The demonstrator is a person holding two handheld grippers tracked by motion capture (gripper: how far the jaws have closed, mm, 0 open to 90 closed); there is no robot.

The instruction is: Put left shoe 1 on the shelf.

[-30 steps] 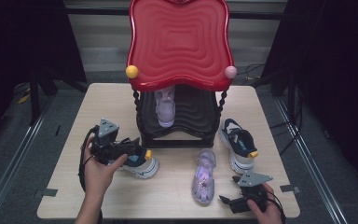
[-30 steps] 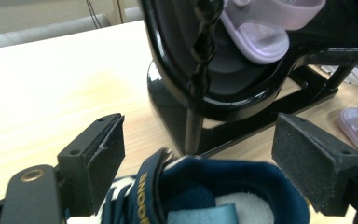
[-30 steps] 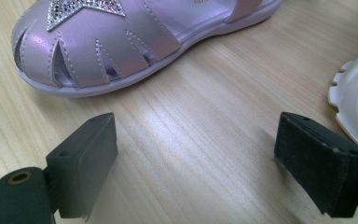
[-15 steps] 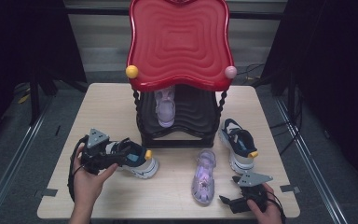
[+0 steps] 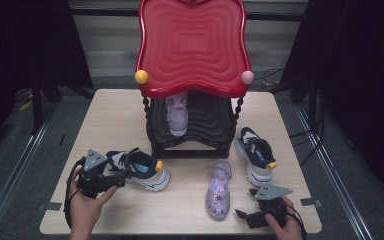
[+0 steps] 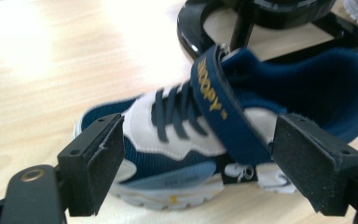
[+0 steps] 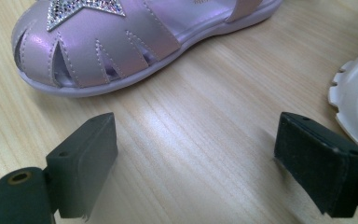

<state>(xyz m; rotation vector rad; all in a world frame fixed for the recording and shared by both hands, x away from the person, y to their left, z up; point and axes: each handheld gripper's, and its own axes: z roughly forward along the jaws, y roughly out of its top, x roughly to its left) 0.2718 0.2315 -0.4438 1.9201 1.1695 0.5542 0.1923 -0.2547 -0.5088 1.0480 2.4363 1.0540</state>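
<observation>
Pale wood worktop (image 5: 110, 120) fronts a red-topped rack (image 5: 192, 50). Left gripper (image 6: 196, 163), fingers wide, straddles the blue sneaker (image 5: 140, 170), whose long axis runs crosswise between them. Right gripper (image 7: 209, 158), fingers wide and empty, hangs just short of the purple sandal (image 7: 121, 37).

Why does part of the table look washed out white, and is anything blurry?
Left gripper view: glare bleaches the table at upper left; the navy sneaker looks slightly soft. Right gripper view: a sheen streaks the wood between the claw jaws; the lilac sandal is sharp. High view: evenly lit, dark surroundings.
</observation>
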